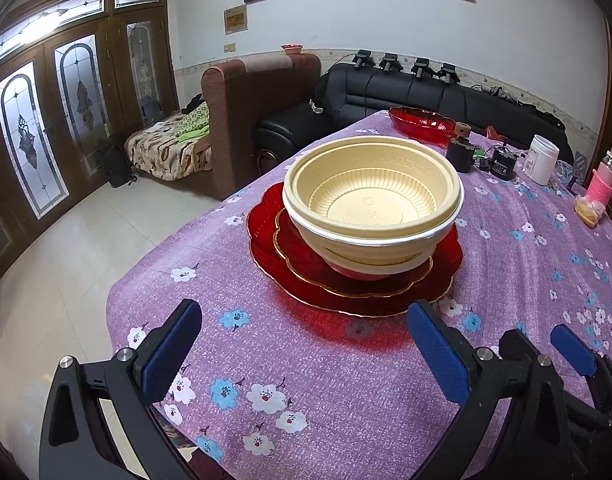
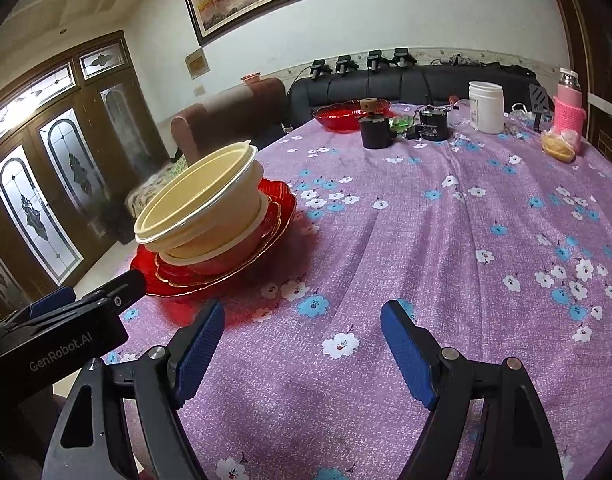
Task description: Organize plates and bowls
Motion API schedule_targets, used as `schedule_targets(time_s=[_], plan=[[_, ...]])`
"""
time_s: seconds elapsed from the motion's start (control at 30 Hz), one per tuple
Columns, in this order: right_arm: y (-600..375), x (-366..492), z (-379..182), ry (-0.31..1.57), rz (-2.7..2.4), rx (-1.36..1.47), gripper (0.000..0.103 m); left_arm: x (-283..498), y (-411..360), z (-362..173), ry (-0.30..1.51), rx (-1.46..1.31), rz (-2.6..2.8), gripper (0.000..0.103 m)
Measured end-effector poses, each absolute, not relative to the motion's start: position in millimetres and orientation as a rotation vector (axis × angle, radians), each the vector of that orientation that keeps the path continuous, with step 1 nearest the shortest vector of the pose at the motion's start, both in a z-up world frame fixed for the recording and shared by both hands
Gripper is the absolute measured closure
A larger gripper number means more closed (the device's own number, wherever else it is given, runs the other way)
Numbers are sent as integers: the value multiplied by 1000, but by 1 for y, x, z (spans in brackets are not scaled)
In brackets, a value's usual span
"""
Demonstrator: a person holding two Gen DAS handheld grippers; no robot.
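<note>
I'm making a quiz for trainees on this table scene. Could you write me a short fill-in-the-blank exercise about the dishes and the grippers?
1. The cream bowls are nested and stand on two stacked ____ plates.
2. The left gripper has its fingers ____, with nothing between them.
3. The tablecloth is ____ with a flower print.
4. The white jar stands at the ____ end of the table from the grippers.

Missing words: red; open; purple; far

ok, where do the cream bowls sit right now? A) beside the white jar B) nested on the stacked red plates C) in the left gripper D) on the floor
B: the cream bowls stand nested on the red plates, and both grippers, left and right, are open and empty.
</note>
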State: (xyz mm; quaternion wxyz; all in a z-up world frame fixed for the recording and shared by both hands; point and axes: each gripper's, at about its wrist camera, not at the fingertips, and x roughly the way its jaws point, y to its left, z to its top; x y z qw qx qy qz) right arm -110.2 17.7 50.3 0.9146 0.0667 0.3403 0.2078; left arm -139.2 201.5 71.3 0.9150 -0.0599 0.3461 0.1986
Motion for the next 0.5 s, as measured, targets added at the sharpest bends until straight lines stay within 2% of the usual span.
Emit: schedule_targets(time_s=[0.5], plan=[[24, -113, 47, 701, 413, 99, 18, -141, 204, 67, 716, -131, 410, 0]])
